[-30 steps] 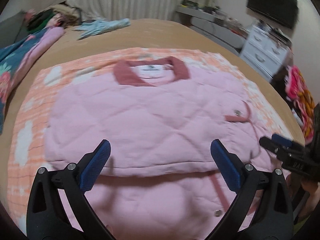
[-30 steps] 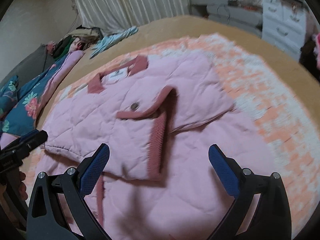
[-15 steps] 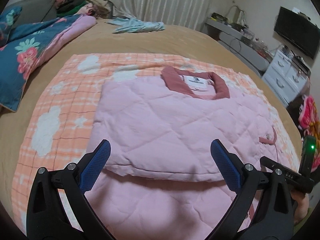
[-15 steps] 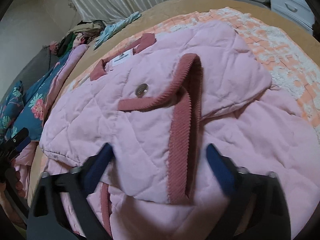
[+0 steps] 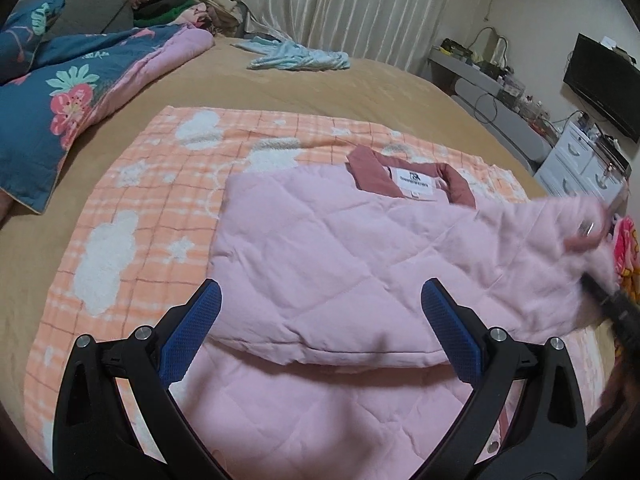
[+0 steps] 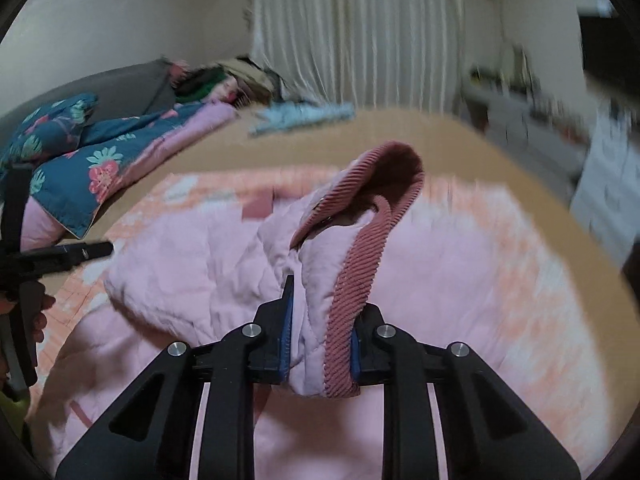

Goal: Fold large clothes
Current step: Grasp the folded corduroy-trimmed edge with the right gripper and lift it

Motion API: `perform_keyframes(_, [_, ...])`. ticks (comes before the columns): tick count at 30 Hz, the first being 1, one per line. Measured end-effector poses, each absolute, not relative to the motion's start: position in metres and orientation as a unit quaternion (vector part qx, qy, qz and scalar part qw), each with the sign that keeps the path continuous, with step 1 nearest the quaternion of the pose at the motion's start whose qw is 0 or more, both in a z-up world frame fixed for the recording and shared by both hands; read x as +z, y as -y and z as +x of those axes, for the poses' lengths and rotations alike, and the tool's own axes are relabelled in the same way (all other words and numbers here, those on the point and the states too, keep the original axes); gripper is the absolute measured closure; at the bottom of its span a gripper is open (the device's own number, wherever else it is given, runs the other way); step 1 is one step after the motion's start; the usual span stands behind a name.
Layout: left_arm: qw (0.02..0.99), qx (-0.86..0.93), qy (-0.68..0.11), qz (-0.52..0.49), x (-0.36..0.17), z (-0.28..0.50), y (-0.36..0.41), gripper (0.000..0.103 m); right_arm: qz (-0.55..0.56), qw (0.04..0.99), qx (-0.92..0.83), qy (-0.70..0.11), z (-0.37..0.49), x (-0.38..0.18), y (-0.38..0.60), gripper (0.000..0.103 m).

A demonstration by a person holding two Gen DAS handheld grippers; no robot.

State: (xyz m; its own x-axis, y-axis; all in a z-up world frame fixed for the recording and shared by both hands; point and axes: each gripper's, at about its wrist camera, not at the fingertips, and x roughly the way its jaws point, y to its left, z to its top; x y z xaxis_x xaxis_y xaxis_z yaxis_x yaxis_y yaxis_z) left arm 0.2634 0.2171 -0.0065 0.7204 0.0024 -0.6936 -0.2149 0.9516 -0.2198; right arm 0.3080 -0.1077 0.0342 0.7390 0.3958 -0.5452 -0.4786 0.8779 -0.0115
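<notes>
Left tongs [image 5: 320, 332] stand wide apart over the near fold of one pink quilted jacket [image 5: 340, 264], nothing between the two blue pads [image 5: 190, 334]. In the left wrist view that jacket lies on one orange checked blanket [image 5: 132, 216] spread on the tan bed [image 5: 280, 88]; its dusky-pink collar [image 5: 412, 180] points away. One sleeve [image 5: 560, 236] is lifted at the right edge, blurred. One floral quilt [image 5: 68, 92] lies at the left, one pale blue garment [image 5: 296, 58] far off.

Right wrist view: the right tongs [image 6: 320, 344] are closing — both pads pinch the sleeve's ribbed cuff [image 6: 360, 272] and quilted cloth, raised off the jacket. One snap button [image 6: 326, 222] shows near the cuff. At the left edge — the other tongs, side-on.
</notes>
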Motion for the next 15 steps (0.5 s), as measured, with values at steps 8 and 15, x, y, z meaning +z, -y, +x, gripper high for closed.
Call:
perform_keyframes(8, [0.919,0.064,-0.359,-0.149,0.003,0.272,-0.222,0.009,-0.137,0.938,0.222,-0.227,0.340,0.070,0.095,0.083])
perform_keyframes(15, [0.920,0.064,-0.359,-0.148,0.004,0.281,-0.221,0.009,-0.131,0.935,0.194,-0.265,0.361,0.034,0.101,0.083])
